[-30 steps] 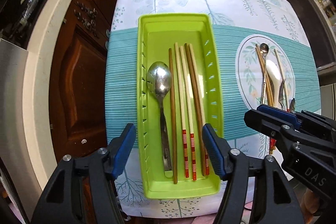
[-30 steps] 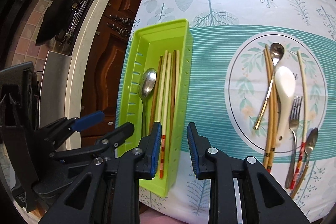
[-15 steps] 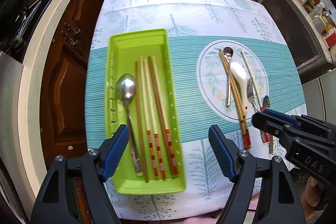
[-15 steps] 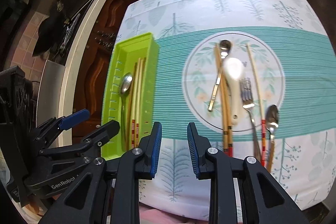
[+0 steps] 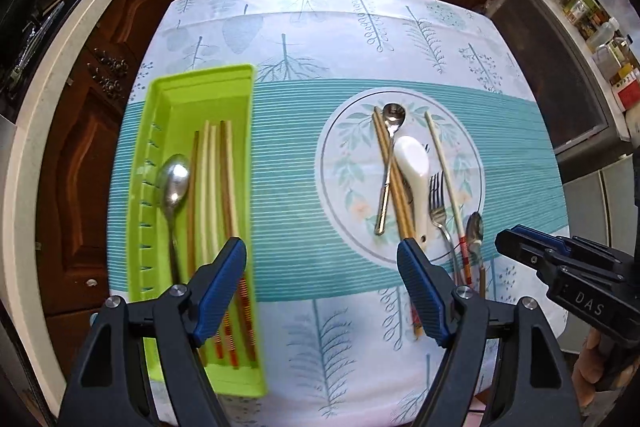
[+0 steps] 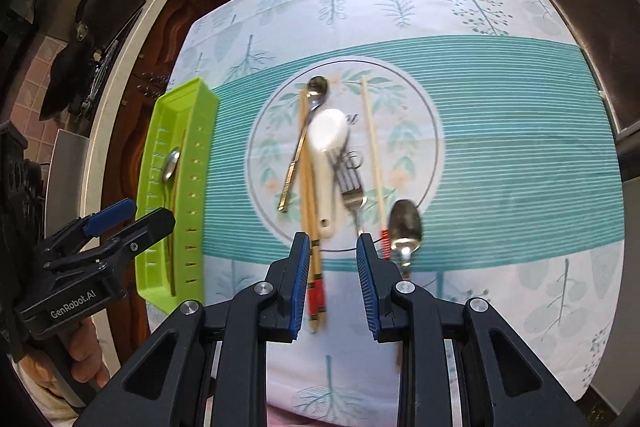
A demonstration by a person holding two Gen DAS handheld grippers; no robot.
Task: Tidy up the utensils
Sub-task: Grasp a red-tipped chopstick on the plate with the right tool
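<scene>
**Between picks: both hand-held grippers empty, loose utensils waiting on the right**

Left wrist view: the left hand-held gripper (image 5: 322, 291) hangs over the near edge of the desk (image 5: 320, 27) with its jaws wide apart and nothing between them. To its left lies the green tray (image 5: 160, 115), already holding a steel spoon (image 5: 174, 183) and several chopsticks (image 5: 218, 187) laid lengthwise beside it. To the right, on the round printed motif of the cloth, the unsorted pile remains: a small spoon (image 5: 390, 147), a brown chopstick pair (image 5: 394, 183), a white ceramic spoon (image 5: 414, 171), a fork (image 5: 438, 203), a pale chopstick (image 5: 444, 171) and a dark-bowled spoon (image 5: 475, 229). The right hand-held gripper (image 5: 532, 247) shows at the right edge; from here I cannot tell how its jaws stand.

Right wrist view: the right hand-held gripper (image 6: 333, 271) has its jaws moderately apart and empty, hovering at the near ends of the pile. The fork (image 6: 352, 187) handle runs down into the gap between the fingers, the red-banded chopstick ends (image 6: 315, 291) sit just left of it, and the dark spoon (image 6: 405, 223) just right.

The step in hand seems to be fetching the next piece for the tray. That calls for lowering onto one handle only and closing cleanly; the pieces overlap, so a neighbour could be dragged along. Thin metal handles lying flat will likely be slippery to pinch.
</scene>
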